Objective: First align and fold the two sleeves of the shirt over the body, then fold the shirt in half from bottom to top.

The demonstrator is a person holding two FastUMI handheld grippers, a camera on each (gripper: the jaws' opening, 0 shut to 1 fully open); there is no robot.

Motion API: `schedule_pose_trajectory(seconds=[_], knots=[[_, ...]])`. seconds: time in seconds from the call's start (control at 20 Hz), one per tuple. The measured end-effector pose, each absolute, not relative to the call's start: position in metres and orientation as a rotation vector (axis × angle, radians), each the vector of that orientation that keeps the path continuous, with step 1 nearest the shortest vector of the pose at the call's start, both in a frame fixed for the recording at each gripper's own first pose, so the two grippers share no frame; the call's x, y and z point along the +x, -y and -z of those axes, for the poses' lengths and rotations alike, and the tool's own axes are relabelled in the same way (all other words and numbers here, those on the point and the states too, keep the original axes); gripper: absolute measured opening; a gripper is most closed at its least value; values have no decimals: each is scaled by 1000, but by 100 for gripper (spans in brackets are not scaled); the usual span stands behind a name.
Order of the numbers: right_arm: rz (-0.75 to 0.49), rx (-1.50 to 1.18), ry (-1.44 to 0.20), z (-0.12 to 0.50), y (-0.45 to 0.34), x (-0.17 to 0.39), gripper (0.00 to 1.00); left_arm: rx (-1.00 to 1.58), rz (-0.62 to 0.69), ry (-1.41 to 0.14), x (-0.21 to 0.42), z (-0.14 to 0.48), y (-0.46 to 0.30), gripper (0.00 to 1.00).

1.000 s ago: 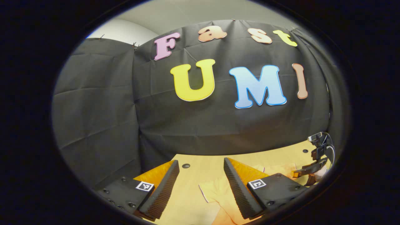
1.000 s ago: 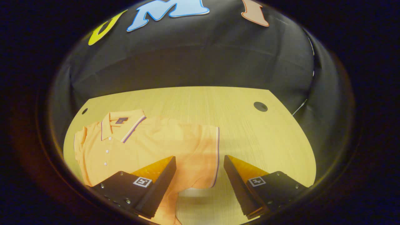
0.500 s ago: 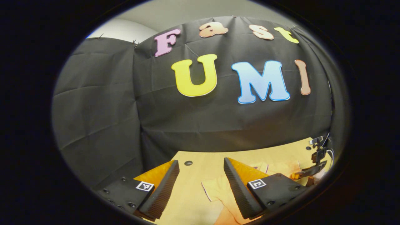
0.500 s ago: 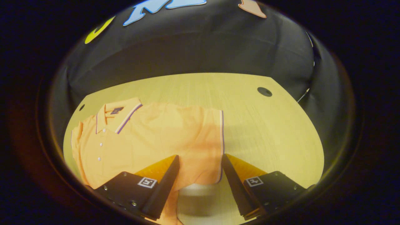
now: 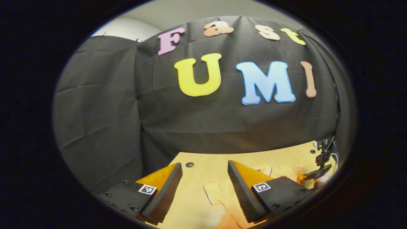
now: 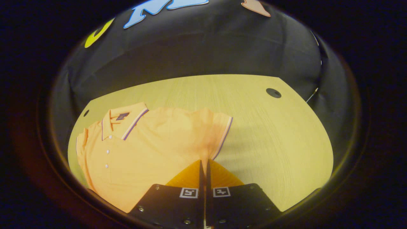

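Shirt: orange polo shirt (image 6: 149, 149) lies flat, front up, on the wooden table (image 6: 270, 133), collar (image 6: 122, 122) toward the booth wall, buttons showing
Right sleeve: the sleeve (image 6: 211, 132) with its striped cuff is drawn into a ridge running to the right gripper's tips, a crease rising from the cloth
Right gripper: right gripper (image 6: 203, 165) has its jaws pressed together with a pinch of sleeve fabric between them, so it has hold of the sleeve
Left gripper: left gripper (image 5: 203, 178) hangs above the table with its jaws spread wide and nothing between them; the other sleeve (image 5: 219, 194) lies below, between and under its fingers
Far off: in the left gripper view the right gripper (image 5: 314, 175) shows small at the table's far side
Done: 0 of the 3 folds look complete; only the grasp on 1 sleeve is made
Left: carry this sleeve over the body, grasp and fold the second sleeve to match, then fold hem to collar
Judgement: very early, perhaps the first step of fold 1
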State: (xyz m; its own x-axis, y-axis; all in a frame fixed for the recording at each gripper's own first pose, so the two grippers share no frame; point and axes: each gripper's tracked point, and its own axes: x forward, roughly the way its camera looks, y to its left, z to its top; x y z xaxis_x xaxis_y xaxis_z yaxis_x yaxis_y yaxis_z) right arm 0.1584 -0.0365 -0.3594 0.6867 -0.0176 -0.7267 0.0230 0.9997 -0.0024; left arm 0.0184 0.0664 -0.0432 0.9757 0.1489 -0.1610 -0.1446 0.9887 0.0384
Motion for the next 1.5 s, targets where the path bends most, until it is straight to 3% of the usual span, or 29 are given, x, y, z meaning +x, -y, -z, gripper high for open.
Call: schedule_pose_trajectory(seconds=[0.2,0.65,0.75,1.0,1.2,1.5], knots=[[10,-63,-738,333,22,170,2,25,-162,-173,16,50,-77,96],[-211,-182,-724,329,-70,159,2,8,-171,-187,17,65,-91,96],[-254,-176,-782,344,-83,148,7,3,-172,-203,17,74,-95,96],[-258,-185,-814,349,-88,141,28,-12,-160,-227,22,96,-102,96],[-236,-136,-766,320,-89,141,35,-21,-133,-252,40,122,-102,96],[-201,-85,-669,262,-82,129,34,-21,-73,-322,81,183,-94,93]])
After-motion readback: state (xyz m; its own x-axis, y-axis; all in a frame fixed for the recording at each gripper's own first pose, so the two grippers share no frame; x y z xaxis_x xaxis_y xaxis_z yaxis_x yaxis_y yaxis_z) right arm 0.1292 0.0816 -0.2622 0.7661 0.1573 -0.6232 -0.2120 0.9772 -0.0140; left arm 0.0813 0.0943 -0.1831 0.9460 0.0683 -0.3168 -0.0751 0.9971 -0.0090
